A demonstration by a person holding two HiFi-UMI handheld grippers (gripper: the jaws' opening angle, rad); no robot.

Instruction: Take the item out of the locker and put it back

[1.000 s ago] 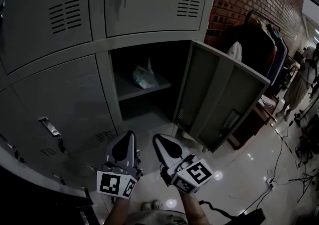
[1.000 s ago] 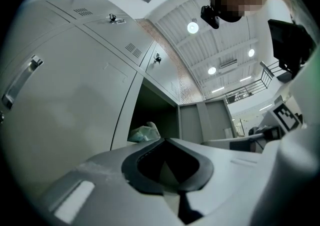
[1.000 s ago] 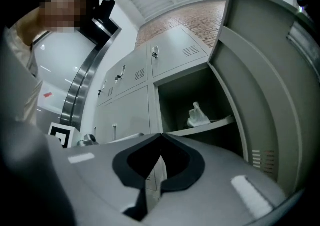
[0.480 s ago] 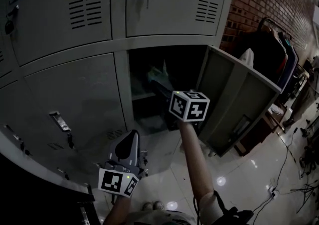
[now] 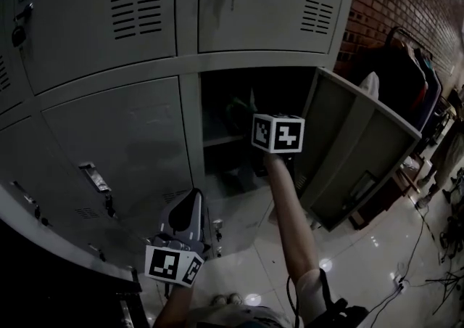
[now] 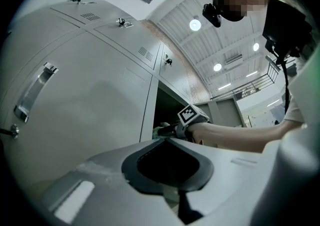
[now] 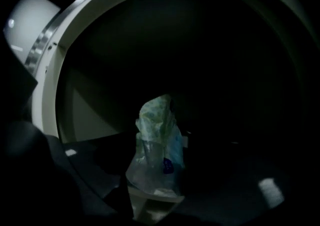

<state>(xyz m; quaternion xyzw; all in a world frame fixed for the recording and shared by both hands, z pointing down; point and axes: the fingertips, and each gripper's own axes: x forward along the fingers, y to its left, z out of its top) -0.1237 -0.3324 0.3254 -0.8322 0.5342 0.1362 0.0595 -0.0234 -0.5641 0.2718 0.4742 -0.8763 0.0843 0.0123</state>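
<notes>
Lockers (image 5: 116, 130) are shown in the head view, the right gripper (image 5: 248, 116) reached into the open one, the left gripper (image 5: 190, 202) held low. In the left gripper view, its jaws are seen clenched, empty. In the right gripper view, the bag (image 7: 155, 150) inside is flanked by just-closing, unclamped jaws.

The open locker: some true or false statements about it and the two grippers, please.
1. The open locker's door swings rightward in the head view. True.
2. The left gripper reaches into the locker. False: it hangs low before closed doors, jaws together; the right gripper reaches in.
3. A plastic bag stands inside the locker. True.
4. The right gripper holds the bag outside the locker. False: the bag stands inside, between jaws that have just been closing but do not press it.
</notes>
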